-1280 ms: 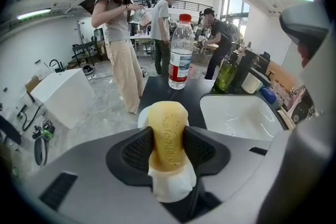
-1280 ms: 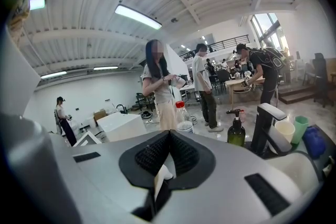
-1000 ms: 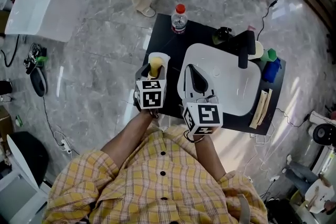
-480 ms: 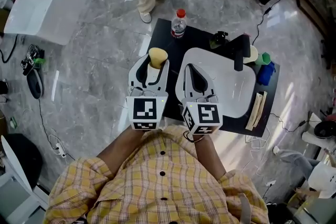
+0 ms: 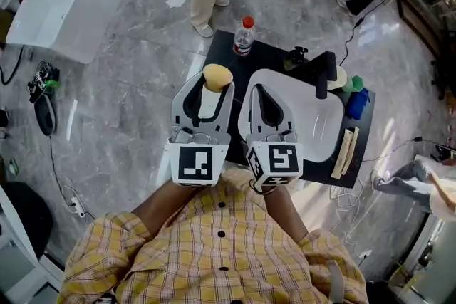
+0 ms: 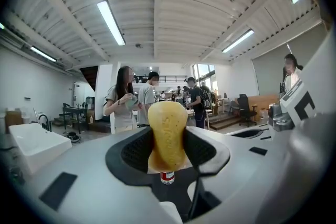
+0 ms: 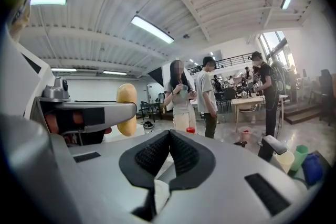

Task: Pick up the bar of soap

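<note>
The bar of soap [image 5: 216, 75] is yellow and rounded, and it sticks out from the tips of my left gripper [image 5: 214, 87], which is shut on it and held up off the table. In the left gripper view the soap [image 6: 168, 134] stands upright between the black pads [image 6: 202, 150], pinched at its lower half. My right gripper [image 5: 261, 93] hovers beside it over the white basin [image 5: 317, 121], shut with nothing in it. The right gripper view shows its jaws [image 7: 169, 138] meeting, with the soap [image 7: 126, 109] off to the left.
The basin sits on a black table [image 5: 234, 67] with a black faucet [image 5: 325, 72], a water bottle [image 5: 244, 35], a green cup [image 5: 356, 83], a blue object [image 5: 357, 103] and wooden sticks [image 5: 345, 152]. A white box [image 5: 60, 3] lies on the floor. People stand beyond the table.
My left gripper has lifted with the soap and levelled out, so its marker cube now sits lower in the head view. The right gripper has stayed where it was.
</note>
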`<state>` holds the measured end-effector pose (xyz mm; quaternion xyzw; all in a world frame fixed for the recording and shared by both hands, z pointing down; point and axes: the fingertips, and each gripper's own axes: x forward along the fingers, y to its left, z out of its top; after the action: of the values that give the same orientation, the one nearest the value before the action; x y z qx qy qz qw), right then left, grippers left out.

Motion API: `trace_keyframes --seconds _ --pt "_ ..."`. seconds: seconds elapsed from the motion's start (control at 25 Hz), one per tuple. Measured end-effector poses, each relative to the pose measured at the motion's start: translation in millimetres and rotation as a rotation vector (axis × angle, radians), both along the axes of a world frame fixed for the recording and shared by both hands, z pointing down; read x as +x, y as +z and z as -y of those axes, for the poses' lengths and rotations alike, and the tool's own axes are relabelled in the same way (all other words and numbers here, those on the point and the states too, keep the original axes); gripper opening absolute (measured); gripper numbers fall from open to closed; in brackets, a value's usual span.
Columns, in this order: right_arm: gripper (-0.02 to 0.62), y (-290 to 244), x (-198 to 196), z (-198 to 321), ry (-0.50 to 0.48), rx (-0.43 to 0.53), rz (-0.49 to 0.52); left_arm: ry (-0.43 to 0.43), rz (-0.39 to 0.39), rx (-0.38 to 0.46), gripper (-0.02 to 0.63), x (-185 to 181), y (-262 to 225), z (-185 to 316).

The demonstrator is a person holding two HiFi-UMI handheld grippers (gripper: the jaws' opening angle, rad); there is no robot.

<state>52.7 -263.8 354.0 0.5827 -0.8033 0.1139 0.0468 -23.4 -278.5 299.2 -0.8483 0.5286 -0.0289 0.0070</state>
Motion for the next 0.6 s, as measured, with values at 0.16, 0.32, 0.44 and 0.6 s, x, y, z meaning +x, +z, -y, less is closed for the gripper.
trace_keyframes --seconds 0.16,0.32,0.44,0.6 --pt "0.018 -3.0 2.0 -2.0 -0.002 0.008 -0.004 0.006 0.017 0.012 0.187 1.6 -1.2 -0.9" --pt "0.018 -6.3 1.9 -2.2 0.002 0.014 -0.016 0.002 -0.004 -0.001 0.187 -0.9 -3.3 -0.5" --pt "0.017 -7.8 4.2 -2.8 0.011 0.020 -0.040 0.008 0.005 0.000 0.187 0.3 -2.8 -1.1" --pt "0.017 -10.7 3.6 -3.0 0.008 0.028 -0.045 0.013 0.021 -0.019 0.187 0.4 -0.7 -2.4"
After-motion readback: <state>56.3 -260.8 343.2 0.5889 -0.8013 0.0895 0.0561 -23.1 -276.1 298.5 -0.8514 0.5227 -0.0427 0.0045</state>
